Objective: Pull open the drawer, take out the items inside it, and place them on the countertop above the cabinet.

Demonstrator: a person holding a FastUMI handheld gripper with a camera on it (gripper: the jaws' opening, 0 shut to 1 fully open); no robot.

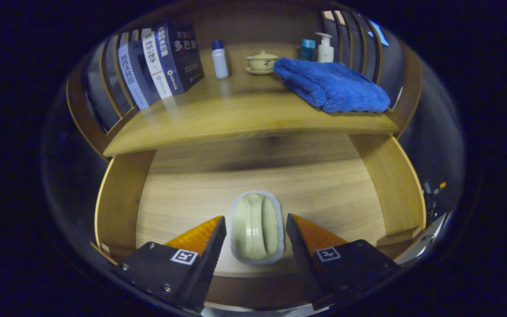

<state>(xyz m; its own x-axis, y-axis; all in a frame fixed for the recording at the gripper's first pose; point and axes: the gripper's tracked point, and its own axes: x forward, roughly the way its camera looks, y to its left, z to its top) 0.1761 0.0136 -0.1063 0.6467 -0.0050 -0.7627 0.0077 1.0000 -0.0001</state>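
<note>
The wooden drawer is pulled open below me. On its floor lies a pale green oblong dish with a grey rim, lengthwise between my fingers. My gripper hangs over it, open, with one finger on each side of the dish and a gap to each. Beyond the drawer, the wooden countertop of the cabinet stretches across.
On the countertop lie a folded blue towel to the right, several upright books to the left, a white bottle, a lidded teacup on a saucer and a pump bottle at the back. Wooden slat sides enclose the countertop.
</note>
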